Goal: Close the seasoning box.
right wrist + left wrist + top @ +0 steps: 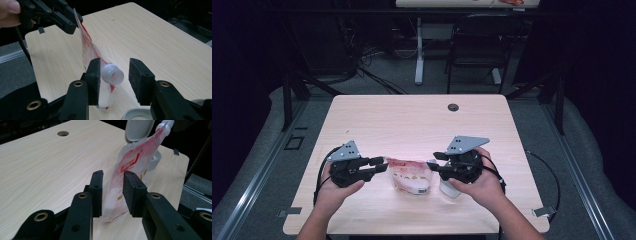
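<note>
Your left gripper has its jaws apart with the bottom end of the pouch standing between them; in the left gripper view there is a gap on both sides, so neither pad presses on the pouch. Your right gripper is also apart, and in the right gripper view the open white spout sits between its pads, close against the left one and well off the right one. The pouch hangs over the near middle of the table, between your hands, so I judge nothing holds it firmly.

If you mean to set it down, keep both sets of jaws wide and draw the hands apart sideways. Watch the open spout: a tilt could spill. A white cup with its lid open sits just under your right hand, so lift clear of it. The near table edge is close to your wrists; the far half gives plenty of room.
</note>
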`<action>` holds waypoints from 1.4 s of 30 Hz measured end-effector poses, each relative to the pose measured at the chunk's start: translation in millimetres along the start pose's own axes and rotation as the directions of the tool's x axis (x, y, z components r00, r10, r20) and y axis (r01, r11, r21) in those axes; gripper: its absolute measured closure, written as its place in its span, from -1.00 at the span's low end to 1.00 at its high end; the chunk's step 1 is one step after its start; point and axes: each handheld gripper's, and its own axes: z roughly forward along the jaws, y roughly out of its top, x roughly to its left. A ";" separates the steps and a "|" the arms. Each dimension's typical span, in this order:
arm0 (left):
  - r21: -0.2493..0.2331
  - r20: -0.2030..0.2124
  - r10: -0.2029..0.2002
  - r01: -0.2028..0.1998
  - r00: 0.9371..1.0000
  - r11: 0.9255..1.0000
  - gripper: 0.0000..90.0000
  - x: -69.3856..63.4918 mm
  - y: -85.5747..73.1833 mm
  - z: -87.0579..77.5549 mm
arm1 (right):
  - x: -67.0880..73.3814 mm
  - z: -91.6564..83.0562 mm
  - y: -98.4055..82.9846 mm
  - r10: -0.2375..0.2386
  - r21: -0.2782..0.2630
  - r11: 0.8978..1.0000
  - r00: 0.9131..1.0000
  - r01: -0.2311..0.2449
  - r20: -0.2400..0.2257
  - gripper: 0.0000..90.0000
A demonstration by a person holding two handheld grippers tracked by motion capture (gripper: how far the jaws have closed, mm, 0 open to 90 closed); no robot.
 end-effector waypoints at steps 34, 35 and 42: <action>0.033 -0.052 -0.064 0.066 0.997 0.997 0.47 26.1 -17.9 -14.6 | 16.2 49.1 53.7 -0.130 0.142 0.980 0.988 0.140 -0.080 0.45; 0.030 -0.050 -0.064 0.066 0.997 0.997 0.46 26.0 -17.6 -15.3 | 16.8 50.5 54.7 -0.136 0.141 0.979 0.987 0.147 -0.082 0.47; 0.028 -0.052 -0.064 0.066 0.997 0.997 0.46 26.6 -18.0 -16.1 | 21.8 58.4 61.6 -0.156 0.157 0.973 0.983 0.169 -0.097 0.52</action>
